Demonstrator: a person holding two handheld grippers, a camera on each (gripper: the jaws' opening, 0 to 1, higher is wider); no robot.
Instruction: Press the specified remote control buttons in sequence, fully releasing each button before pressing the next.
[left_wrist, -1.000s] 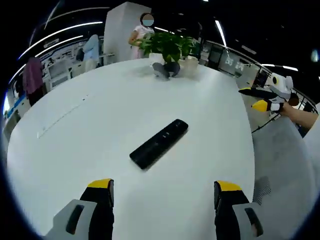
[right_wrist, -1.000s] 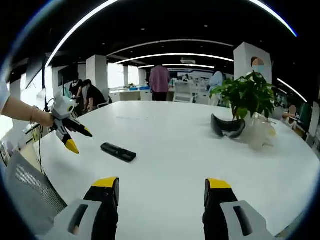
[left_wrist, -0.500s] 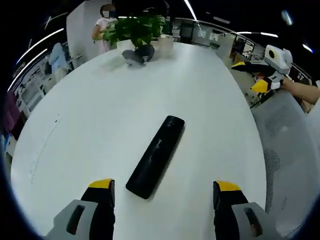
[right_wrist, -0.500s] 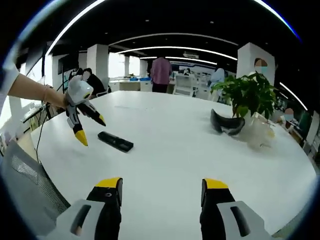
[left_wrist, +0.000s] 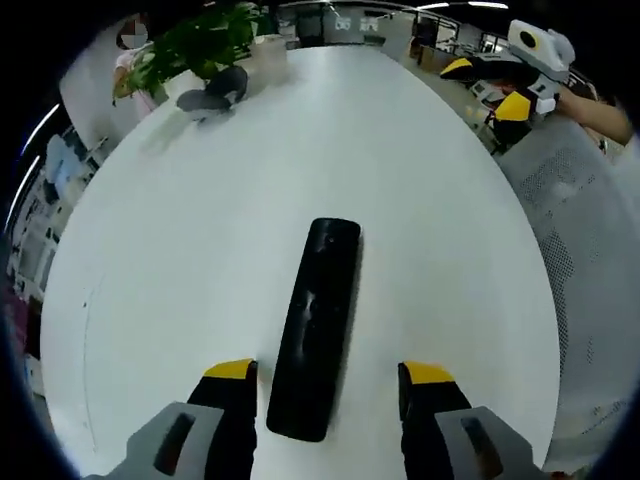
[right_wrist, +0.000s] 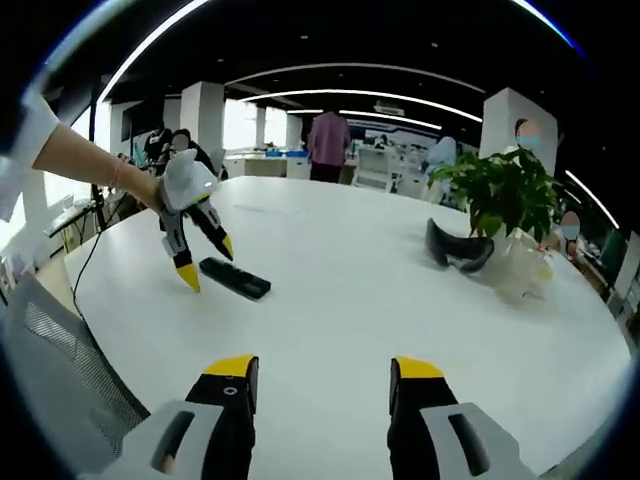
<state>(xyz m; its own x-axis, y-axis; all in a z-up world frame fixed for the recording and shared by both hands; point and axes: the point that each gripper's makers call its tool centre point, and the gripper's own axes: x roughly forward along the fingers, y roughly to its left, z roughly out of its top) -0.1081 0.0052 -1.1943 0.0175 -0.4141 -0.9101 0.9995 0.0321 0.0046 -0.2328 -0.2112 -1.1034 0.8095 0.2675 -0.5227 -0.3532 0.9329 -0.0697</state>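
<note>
Two grippers share one target, and what matters is which of them stands over it. The long, flat black plastic remote control (left_wrist: 316, 325) lies on the round white table (left_wrist: 200, 220), and in the left gripper view its long axis runs straight away from the camera, near end between the yellow-tipped jaws, far end pointing up the table. The left gripper (left_wrist: 326, 374) is thus lined up along the remote, jaws spread wide to either side of the near end and holding nothing; whether the tips touch the table cannot be told. In the right gripper view the same remote (right_wrist: 235, 278) lies far off to the left, seen almost side-on, with the left gripper (right_wrist: 204, 254) poised just above its left end. The right gripper (right_wrist: 323, 370) stands well apart from the remote, jaws also wide and empty. By this layout the left gripper is much the nearer, and any press would come from above along the remote's length. At the far side of the table stand a green leafy potted plant (right_wrist: 503, 190) and a dark curved headset (right_wrist: 456, 250).
</note>
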